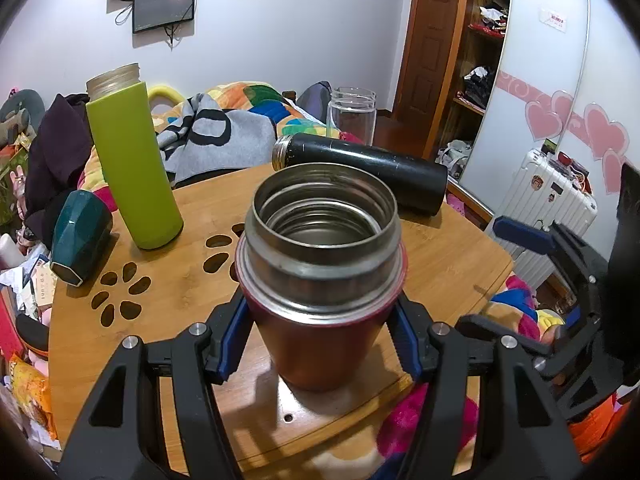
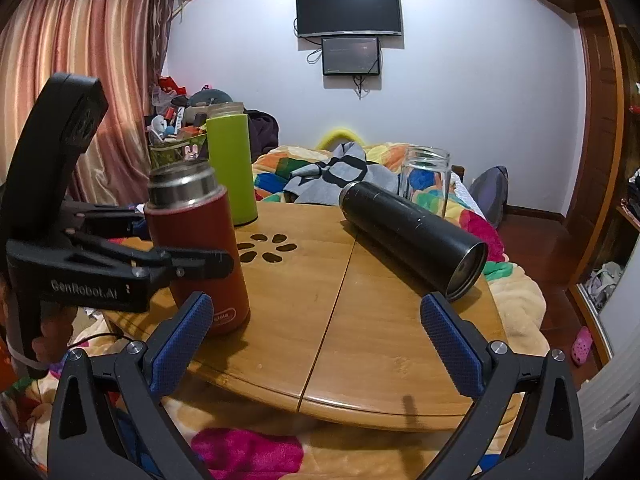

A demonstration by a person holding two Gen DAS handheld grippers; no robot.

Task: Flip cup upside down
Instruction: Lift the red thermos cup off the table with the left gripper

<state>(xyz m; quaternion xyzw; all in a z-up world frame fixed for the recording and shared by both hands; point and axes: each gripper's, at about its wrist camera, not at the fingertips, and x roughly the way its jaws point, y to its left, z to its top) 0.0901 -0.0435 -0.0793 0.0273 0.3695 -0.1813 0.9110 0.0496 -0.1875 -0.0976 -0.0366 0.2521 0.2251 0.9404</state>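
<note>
Left tool [image 1: 320, 344] clamped on upright red cup [image 1: 320, 280], seemingly firm; right tool [image 2: 316, 344] apart, idle. Lift clear of desk [image 2: 360, 320] before rotating.

Flask [image 2: 198, 248] is standing upright on table [image 2: 360, 340]; bottle [image 2: 232, 168] standing behind it, thermos [image 2: 412, 232] lying on its side to the right, jar [image 2: 426, 178] behind.

We are in a home bedroom: a bed with a colourful quilt [image 2: 440, 196] at twelve o'clock, pink curtains [image 2: 80, 80] at ten, a wall-mounted television [image 2: 348, 10], a wardrobe [image 1: 484, 40] at two.
</note>
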